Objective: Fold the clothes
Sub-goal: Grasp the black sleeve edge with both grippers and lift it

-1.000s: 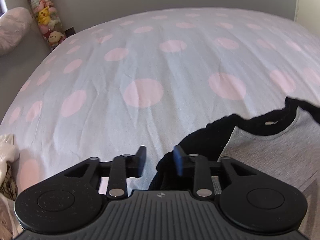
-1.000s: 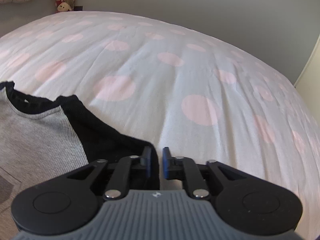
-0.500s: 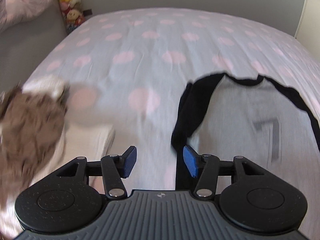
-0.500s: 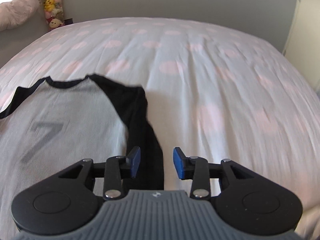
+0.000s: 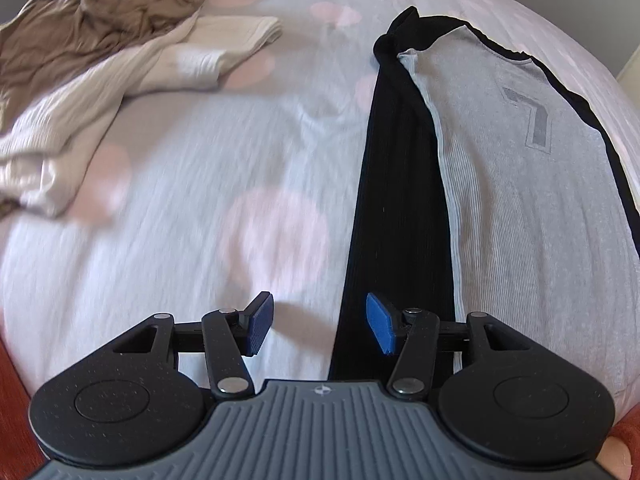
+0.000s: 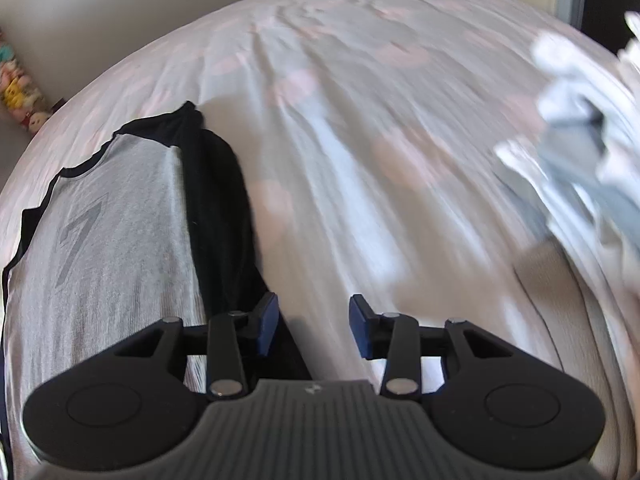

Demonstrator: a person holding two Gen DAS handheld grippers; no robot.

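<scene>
A grey shirt [image 5: 520,184] with black sleeves and a dark "7" on its chest lies flat on the bed [image 5: 168,216], its collar at the far end. Both sleeves are folded in along the body: the left black sleeve [image 5: 396,184] runs as a straight strip down the shirt's left edge, and in the right wrist view the right black sleeve [image 6: 218,216] lies the same way down the right edge. The left gripper [image 5: 318,330] hangs above the near end of the left sleeve with its blue pads apart; its jaws have just been opening, and nothing is between them but the sheet and the sleeve's edge below. The right gripper [image 6: 313,326] hangs over the near end of the right sleeve, also parted and holding nothing, its jaws having just opened further. To the far left of the shirt lie a cream garment [image 5: 100,96] and a crumpled brown garment [image 5: 92,20] partly on top of it. At the far right a blurred grey and white heap [image 6: 588,128] rests on the bed. The sheet is pale with pink dots.
</scene>
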